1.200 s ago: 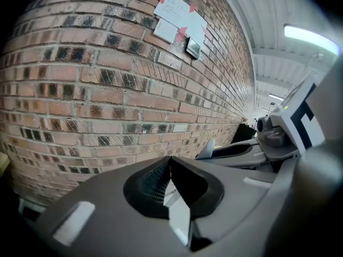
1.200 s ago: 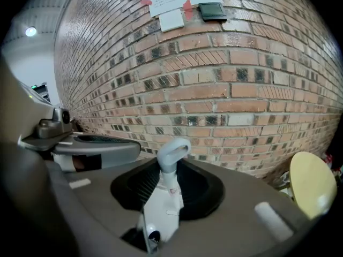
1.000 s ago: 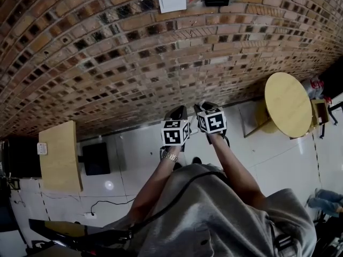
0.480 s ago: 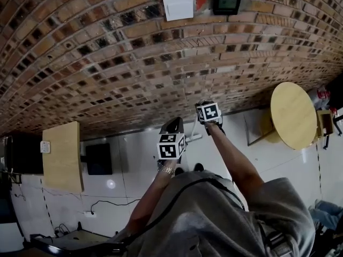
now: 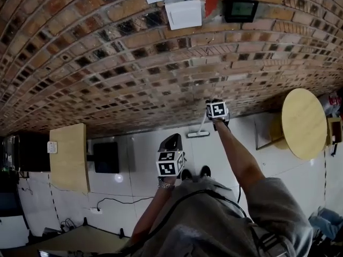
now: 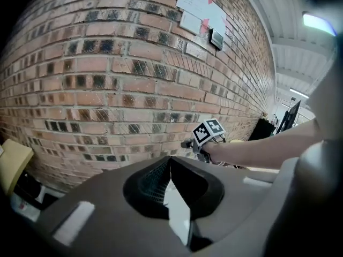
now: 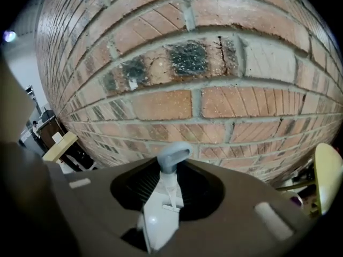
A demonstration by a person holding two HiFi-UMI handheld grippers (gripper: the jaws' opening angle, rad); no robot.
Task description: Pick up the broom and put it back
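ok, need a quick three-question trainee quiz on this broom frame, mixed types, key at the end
1. Multiple choice: what sits between the jaws of the right gripper?
A. a pale broom handle with a grey loop end
B. a black cable
C. nothing
2. True or false: the jaws of the left gripper stand wide apart.
3. Fill in: in the head view, the round light-wood table lies to the ___ of the right gripper.

Key: 1 A; 2 false, they are together and hold nothing; 3 right.
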